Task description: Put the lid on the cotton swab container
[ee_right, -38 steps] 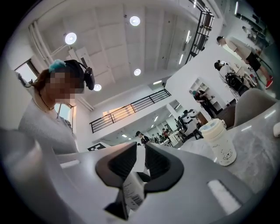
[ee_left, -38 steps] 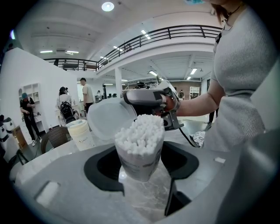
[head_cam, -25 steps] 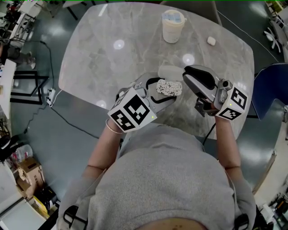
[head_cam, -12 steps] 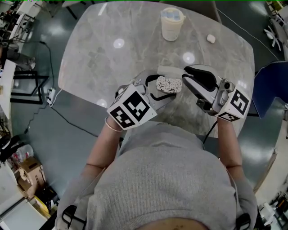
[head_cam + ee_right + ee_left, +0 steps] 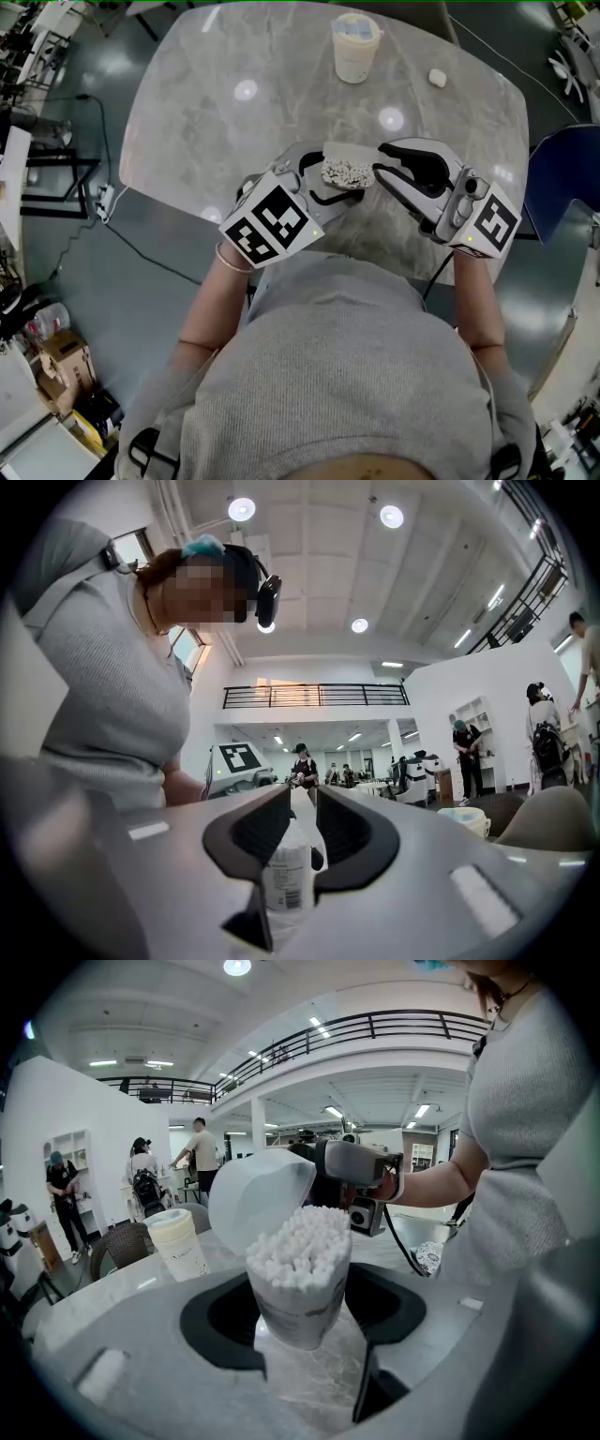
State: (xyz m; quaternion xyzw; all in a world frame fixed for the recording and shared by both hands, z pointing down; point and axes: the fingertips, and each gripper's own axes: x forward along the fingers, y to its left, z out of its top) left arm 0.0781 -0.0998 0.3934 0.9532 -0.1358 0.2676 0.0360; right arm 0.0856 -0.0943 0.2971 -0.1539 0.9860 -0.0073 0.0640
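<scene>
While the left gripper [image 5: 300,1326] reaches over the near part of the marble table [image 5: 206,112], its jaws stand wide and press on either side of the cotton swab container [image 5: 302,1283], low on its body. The container's long axis runs close to vertical. Its narrower base is toward the tabletop and its open mouth points up, so the packed white swab heads face the head camera. In the left gripper view its top leans a little to the right, and no view settles whether the base rests on the table. The lid [image 5: 259,1199], a pale translucent cap, is off the container. In that view it stands tilted on edge just behind and to the left of the mouth. Its lower rim meets the swab heads in the picture, though contact cannot be told. The right gripper [image 5: 382,167] comes in from the person's right, pointing about level at the container, with its jaws drawn nearly together, pinching the lid. A lidded cup [image 5: 354,47] stands well apart at the table's far end.
</scene>
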